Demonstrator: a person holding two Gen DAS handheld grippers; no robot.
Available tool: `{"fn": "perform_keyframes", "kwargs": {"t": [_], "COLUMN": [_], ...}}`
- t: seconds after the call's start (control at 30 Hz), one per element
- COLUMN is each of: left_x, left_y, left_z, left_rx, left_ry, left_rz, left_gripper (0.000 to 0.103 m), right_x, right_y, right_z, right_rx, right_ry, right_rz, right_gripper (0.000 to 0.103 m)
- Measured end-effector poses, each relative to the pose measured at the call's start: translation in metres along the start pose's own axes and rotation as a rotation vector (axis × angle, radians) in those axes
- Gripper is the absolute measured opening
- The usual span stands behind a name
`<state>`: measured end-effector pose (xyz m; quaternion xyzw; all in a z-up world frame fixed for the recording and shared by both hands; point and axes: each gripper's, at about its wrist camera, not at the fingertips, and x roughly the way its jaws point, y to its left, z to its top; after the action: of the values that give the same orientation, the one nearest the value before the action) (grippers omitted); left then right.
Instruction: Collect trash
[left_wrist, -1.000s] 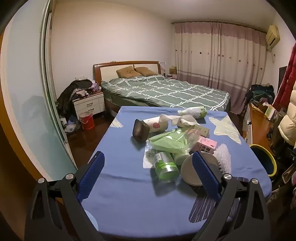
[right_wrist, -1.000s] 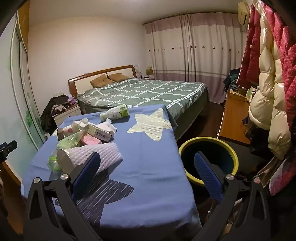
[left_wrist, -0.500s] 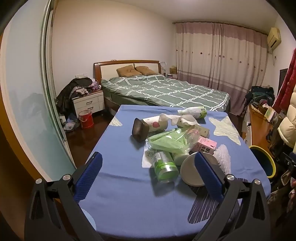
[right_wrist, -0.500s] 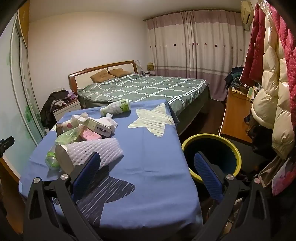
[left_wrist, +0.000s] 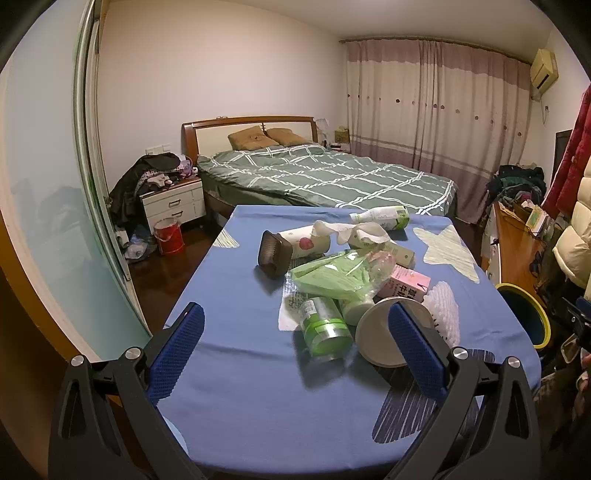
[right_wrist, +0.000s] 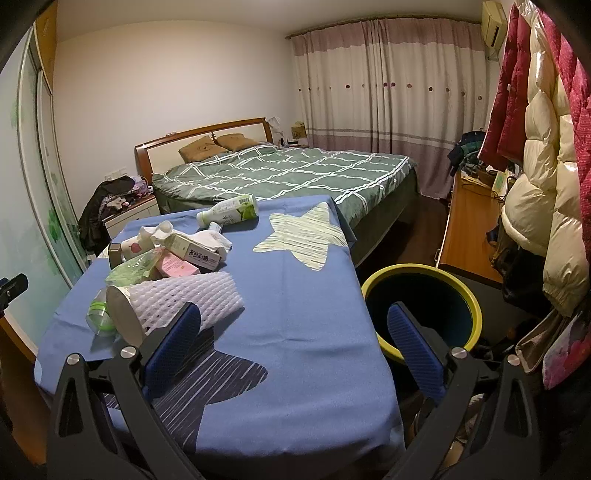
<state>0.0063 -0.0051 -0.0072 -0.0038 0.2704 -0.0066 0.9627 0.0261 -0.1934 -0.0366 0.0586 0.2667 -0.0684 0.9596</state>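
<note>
1. The left wrist view faces the trash pile head-on. It shows a dark brown ribbed container on its side at the pile's far left edge and a red bucket on the floor by the white nightstand; the right wrist view shows the container only as a sliver and the bucket not at all.
2. The right wrist view alone shows the whole yellow-rimmed bin, standing on the floor just beside the table's right edge. It also shows the hanging red and cream quilted coats.
3. Both grippers hang over the near edge of the blue star-print tablecloth. The left gripper is spread fully wide with nothing between its blue pads. The right gripper is equally wide and holds nothing.
4. Counted trash on the cloth:
   - one clear jar with a green lid
   - one foam-netted cylinder
   - one pink carton
   - one green plastic bag
   - one green-labelled white bottle
   - one beige box
   - crumpled tissues
</note>
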Motion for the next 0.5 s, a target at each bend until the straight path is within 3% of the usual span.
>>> {"fn": "perform_keyframes", "kwargs": {"t": [0.5], "left_x": [0.0007], "left_y": [-0.0002], "left_z": [-0.0001], "left_rx": [0.001], "left_ry": [0.001], "left_rz": [0.000], "left_gripper": [0.098], "right_x": [0.0012], "right_y": [-0.0001], "right_z": [-0.0007], "right_rx": [0.010], "right_ry": [0.000], "right_rz": [-0.007], "right_gripper": [0.097]}}
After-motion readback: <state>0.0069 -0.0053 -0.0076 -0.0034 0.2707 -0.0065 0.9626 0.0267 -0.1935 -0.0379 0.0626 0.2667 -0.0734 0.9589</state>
